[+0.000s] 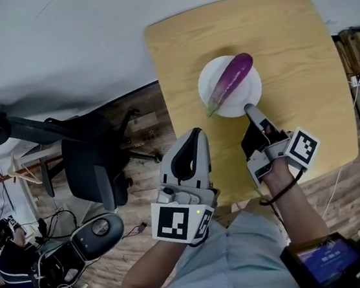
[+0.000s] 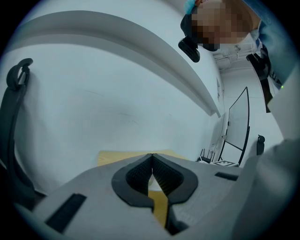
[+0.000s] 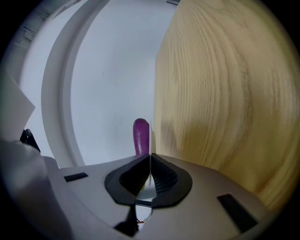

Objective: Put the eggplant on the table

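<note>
- The pale wooden table (image 1: 285, 49) filled the upper right of the head view, with plank flooring below and to its left.
- A black office chair (image 1: 91, 164) stood on that flooring, left of the table and apart from it.
- The left gripper (image 1: 196, 133) hung at the table's near left edge, well short of the plate. In its own view its jaws (image 2: 152, 155) met at the tips with nothing between them, and only a strip of table (image 2: 112, 157) showed through the gap behind.
- The right gripper (image 1: 249, 107) reached over the table to the near rim of the plate. In its own view the jaws (image 3: 150, 155) were pressed together on that thin white rim, seen edge-on.
- The white plate (image 1: 248, 89) sat near the middle of the table. I could not tell whether it rested flat on the wood.
- The purple eggplant (image 1: 229, 80) lay slantwise across the plate, its green stem end toward the person. The right gripper view showed its rounded end (image 3: 140, 136) just beyond the jaws, untouched by them.
</note>
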The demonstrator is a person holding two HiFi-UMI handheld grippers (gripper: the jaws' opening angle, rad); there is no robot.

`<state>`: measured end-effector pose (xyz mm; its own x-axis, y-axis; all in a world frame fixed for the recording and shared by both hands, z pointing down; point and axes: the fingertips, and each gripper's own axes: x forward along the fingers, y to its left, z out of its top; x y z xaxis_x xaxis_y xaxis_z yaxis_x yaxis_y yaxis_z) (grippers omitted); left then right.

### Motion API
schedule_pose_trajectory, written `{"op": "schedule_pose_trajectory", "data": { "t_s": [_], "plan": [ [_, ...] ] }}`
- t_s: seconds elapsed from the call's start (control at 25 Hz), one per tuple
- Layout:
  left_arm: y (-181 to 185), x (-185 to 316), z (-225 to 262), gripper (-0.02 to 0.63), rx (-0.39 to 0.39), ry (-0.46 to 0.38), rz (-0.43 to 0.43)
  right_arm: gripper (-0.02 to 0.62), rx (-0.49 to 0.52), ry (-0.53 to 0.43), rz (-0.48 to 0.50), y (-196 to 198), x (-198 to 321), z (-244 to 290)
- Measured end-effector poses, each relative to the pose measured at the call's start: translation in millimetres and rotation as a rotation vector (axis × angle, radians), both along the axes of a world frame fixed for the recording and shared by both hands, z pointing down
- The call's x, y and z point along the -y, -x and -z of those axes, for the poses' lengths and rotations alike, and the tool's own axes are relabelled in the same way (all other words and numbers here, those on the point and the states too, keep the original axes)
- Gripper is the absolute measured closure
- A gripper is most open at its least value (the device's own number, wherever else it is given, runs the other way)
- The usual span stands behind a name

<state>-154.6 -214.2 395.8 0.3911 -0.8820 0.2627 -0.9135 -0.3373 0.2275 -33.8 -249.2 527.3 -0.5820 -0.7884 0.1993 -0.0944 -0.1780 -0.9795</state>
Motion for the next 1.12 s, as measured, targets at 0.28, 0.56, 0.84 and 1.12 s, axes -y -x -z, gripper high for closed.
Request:
{"op": "schedule_pose_trajectory", "data": {
  "t_s": [0.28,0.56,0.84,1.12],
  "plan": [
    [-1,-3,-5,0.600,0.008,0.012,-0.013,0.588,-0.007,0.009,0.002,0,-2,-6],
    [1,-5,-11,0.600,0.005,0.025,-0.006,0.588,-0.013,0.025,0.008,0,-7,-15],
    [4,-9,-12,0.600,0.009,0.029,0.001,0.588,-0.019,0.037,0.008,-1,-9,-20],
    [9,-12,-14,0.600,0.015,0.034,0.013,0.588,-0.023,0.046,0.006,-2,-9,-27]
  ]
}}
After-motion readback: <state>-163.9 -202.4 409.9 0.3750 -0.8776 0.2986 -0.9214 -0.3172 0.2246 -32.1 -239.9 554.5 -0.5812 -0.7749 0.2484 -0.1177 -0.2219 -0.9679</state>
